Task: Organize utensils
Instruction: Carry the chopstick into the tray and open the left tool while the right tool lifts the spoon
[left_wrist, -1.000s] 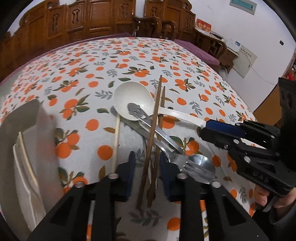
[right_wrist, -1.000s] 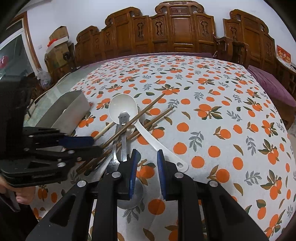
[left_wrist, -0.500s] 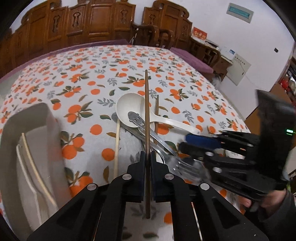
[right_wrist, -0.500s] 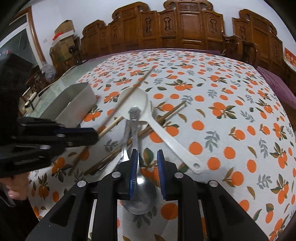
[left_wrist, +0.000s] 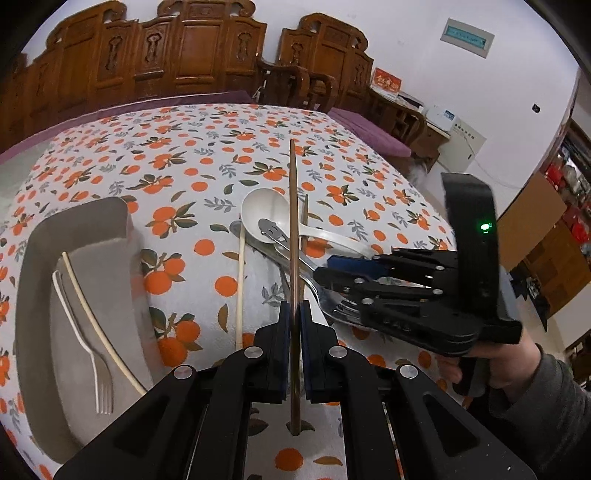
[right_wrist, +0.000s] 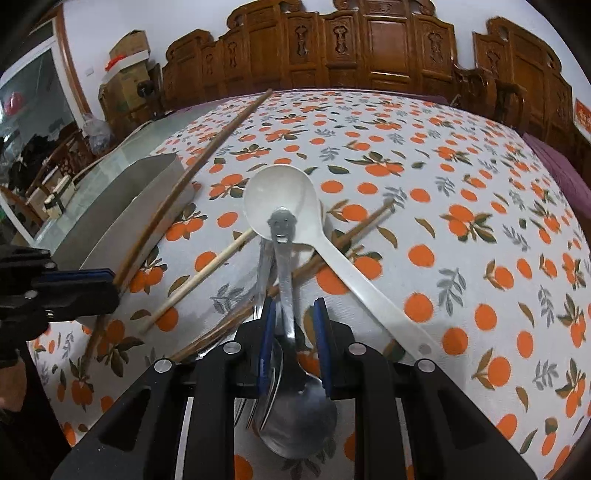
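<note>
tablecloth (right_wrist: 461, 184): white, orange-fruit print | ladle (right_wrist: 284, 206): white | tray (left_wrist: 92, 258): grey | chopstick (left_wrist: 293, 229): dark brown | spoon (right_wrist: 299, 413): silver

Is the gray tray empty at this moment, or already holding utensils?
Holding utensils. The tray contains a white fork and a pale chopstick, lying side by side.

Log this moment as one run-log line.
left gripper: shut on dark chopstick | right gripper: open, straddling metal spoon handle | tray: white fork, pale chopstick
</note>
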